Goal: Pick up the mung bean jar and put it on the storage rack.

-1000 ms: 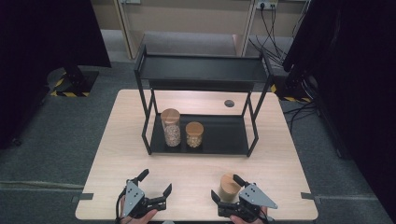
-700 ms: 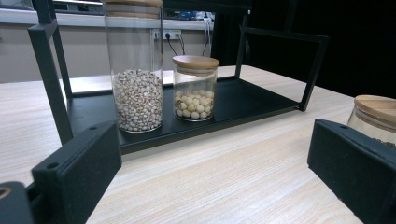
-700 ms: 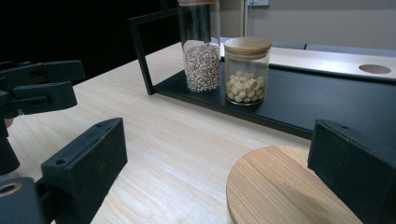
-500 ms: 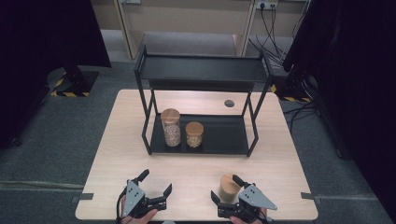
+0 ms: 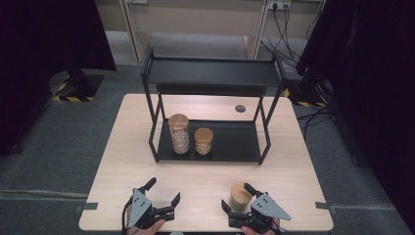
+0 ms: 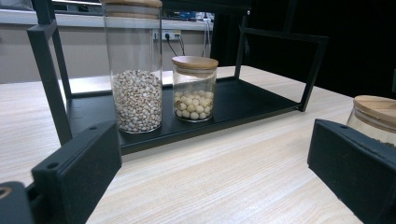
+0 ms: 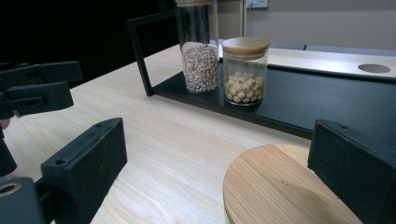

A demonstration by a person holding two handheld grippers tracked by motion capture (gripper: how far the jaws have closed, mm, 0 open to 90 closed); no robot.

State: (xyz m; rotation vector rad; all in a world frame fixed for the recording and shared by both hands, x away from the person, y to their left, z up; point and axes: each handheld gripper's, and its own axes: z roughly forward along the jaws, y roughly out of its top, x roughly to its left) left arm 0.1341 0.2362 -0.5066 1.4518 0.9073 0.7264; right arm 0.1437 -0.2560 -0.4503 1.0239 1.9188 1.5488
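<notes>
Jar [image 5: 240, 196] at six o'clock on the table [image 5: 205, 183] sits between the spread right gripper [image 5: 241, 203], left gripper [image 5: 161, 193] released; we should centre before clenching.

Grey carpet floor [image 5: 73, 142], black curtains [image 5: 372, 73], beige wall panels [image 5: 195, 19].

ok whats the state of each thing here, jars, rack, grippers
tall jar: upright, lidded, on the rack's lower shelf
short jar: upright, lidded, beside the tall one
front jar: upright, lidded, on the table, between open jaws
rack: standing, top shelf bare
left gripper: open
right gripper: open
</notes>
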